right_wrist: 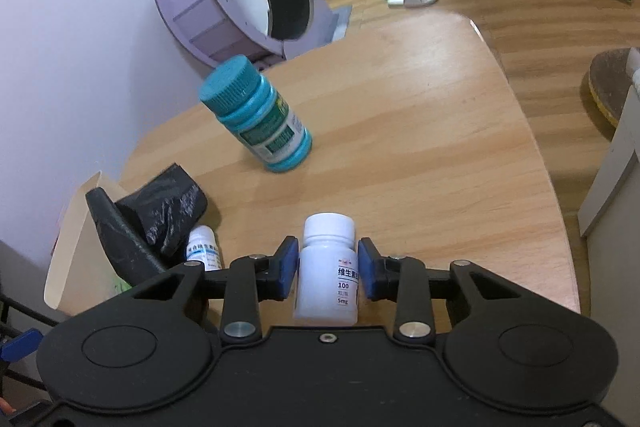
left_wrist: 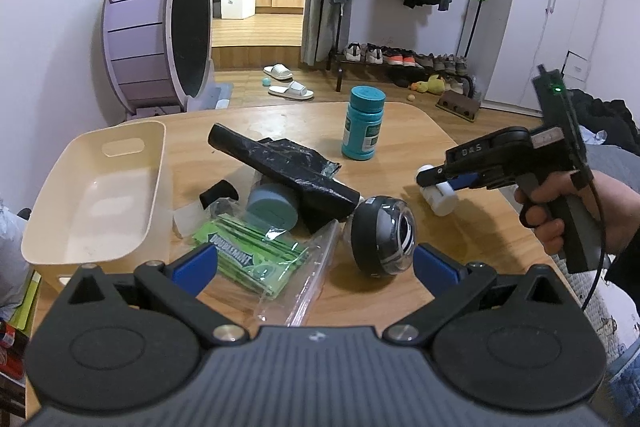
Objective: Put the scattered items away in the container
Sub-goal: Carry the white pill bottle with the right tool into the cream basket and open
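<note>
My right gripper [right_wrist: 328, 269] is shut on a white pill bottle [right_wrist: 326, 279] that stands upright on the wooden table; its blue pads [right_wrist: 289, 267] lie against both sides. From the left wrist view, that gripper [left_wrist: 434, 183] and bottle [left_wrist: 440, 199] sit at the table's right. My left gripper [left_wrist: 316, 263] stands wide open over a Doublemint gum pack [left_wrist: 248, 255] in a clear bag and a black gyro ball [left_wrist: 384, 235]. A cream container [left_wrist: 156, 163] is at the left, with nothing visible inside. A teal bottle [left_wrist: 363, 123] stands farther back.
A black bag roll [left_wrist: 280, 167] leans over a grey-blue round tin [left_wrist: 272, 207] beside the container. A second small white bottle [right_wrist: 204, 251] stands by the roll. A hand [left_wrist: 560, 219] holds the right gripper. A purple wheel [left_wrist: 156, 39] stands beyond the table's far edge.
</note>
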The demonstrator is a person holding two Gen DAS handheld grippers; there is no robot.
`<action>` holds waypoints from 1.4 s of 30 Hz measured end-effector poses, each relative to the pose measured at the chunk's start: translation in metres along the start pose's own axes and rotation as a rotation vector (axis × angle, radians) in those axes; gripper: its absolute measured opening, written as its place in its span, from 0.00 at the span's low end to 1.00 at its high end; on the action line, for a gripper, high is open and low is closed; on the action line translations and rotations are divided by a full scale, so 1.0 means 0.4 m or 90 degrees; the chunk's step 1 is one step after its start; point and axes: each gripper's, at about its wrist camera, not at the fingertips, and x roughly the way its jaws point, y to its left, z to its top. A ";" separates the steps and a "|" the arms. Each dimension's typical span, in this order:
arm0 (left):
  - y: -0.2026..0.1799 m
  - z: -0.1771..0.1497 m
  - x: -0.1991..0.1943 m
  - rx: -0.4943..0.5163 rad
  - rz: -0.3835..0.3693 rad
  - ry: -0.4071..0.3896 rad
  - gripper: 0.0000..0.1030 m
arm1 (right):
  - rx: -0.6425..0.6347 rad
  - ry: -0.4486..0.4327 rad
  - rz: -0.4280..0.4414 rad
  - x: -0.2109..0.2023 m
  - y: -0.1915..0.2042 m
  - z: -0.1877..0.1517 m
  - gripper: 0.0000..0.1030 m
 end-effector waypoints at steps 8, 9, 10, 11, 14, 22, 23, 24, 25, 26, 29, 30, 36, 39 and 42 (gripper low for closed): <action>0.003 -0.001 -0.014 0.000 0.005 -0.009 1.00 | -0.107 -0.107 0.007 -0.074 0.061 -0.051 0.32; 0.003 -0.001 -0.017 0.002 0.008 -0.011 1.00 | -0.120 -0.113 0.002 -0.078 0.066 -0.059 0.32; 0.004 -0.001 -0.019 0.003 0.011 -0.011 1.00 | -0.131 -0.115 -0.006 -0.081 0.069 -0.066 0.32; 0.004 -0.001 -0.021 0.003 0.014 -0.012 1.00 | -0.141 -0.116 -0.018 -0.082 0.073 -0.071 0.32; 0.009 -0.001 -0.029 0.000 0.025 -0.011 1.00 | -0.148 -0.127 -0.016 -0.095 0.080 -0.080 0.32; 0.059 0.011 -0.086 -0.023 0.091 -0.026 1.00 | -0.205 -0.206 0.039 -0.180 0.197 -0.072 0.32; 0.068 0.012 -0.097 -0.027 0.102 -0.030 1.00 | -0.214 -0.212 0.049 -0.184 0.220 -0.069 0.32; 0.077 0.013 -0.108 -0.029 0.114 -0.033 1.00 | -0.223 -0.218 0.059 -0.188 0.243 -0.066 0.32; 0.087 0.015 -0.119 -0.031 0.124 -0.036 1.00 | -0.232 -0.223 0.069 -0.192 0.266 -0.064 0.32; 0.097 0.016 -0.131 -0.033 0.134 -0.040 1.00 | -0.240 -0.226 0.081 -0.193 0.288 -0.061 0.32; 0.126 0.018 -0.165 -0.038 0.161 -0.048 1.00 | -0.265 -0.232 0.110 -0.186 0.358 -0.054 0.32; 0.137 0.018 -0.176 -0.040 0.167 -0.048 1.00 | -0.273 -0.231 0.118 -0.179 0.381 -0.052 0.32; 0.201 0.008 -0.232 -0.065 0.197 -0.058 1.00 | -0.319 -0.222 0.163 -0.138 0.508 -0.048 0.32; 0.229 0.002 -0.247 -0.075 0.207 -0.058 1.00 | -0.333 -0.211 0.181 -0.111 0.554 -0.049 0.32; 0.253 -0.004 -0.255 -0.082 0.211 -0.057 1.00 | -0.342 -0.199 0.195 -0.085 0.590 -0.058 0.32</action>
